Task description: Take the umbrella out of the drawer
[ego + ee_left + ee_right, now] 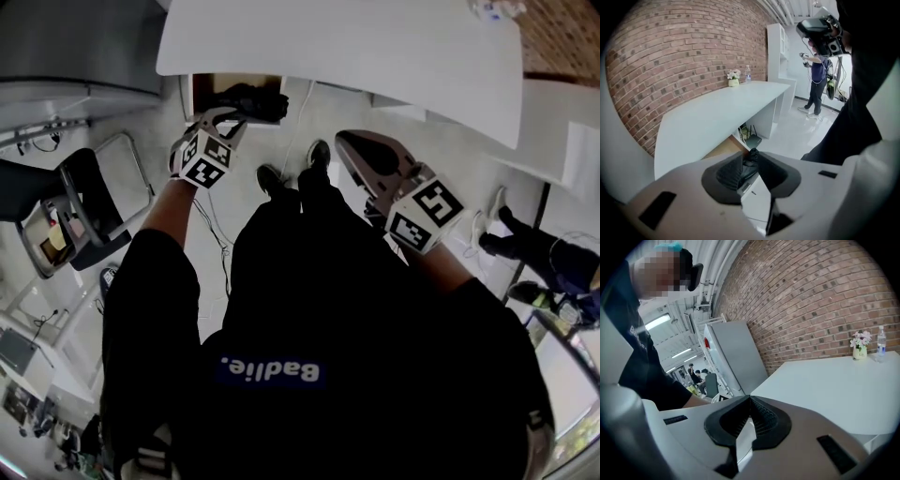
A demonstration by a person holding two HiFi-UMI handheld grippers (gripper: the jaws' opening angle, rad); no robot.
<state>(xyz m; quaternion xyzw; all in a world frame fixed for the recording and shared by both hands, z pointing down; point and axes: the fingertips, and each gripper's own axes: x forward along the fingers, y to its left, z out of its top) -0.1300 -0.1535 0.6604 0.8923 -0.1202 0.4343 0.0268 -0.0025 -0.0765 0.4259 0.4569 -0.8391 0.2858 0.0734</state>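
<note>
The drawer [200,91] stands pulled out under the white table, and the black folded umbrella [253,101] lies in it. My left gripper [230,114] points down at the drawer's near edge, right beside the umbrella. In the left gripper view its jaws [750,157] stand a little apart, and the umbrella [749,170] shows in the gap just past the tips, above the drawer's wooden inside [723,147]. I see no pad pressing on it. My right gripper [347,141] hovers to the right in front of the table, shut [750,400] with nothing in it.
The white table [375,47] runs along a brick wall and carries a small flower vase [733,78] and a water bottle [748,73]. A black office chair [84,206] stands at the left. Another person [544,253] stands at the right. A grey cabinet [736,357] stands beside the table.
</note>
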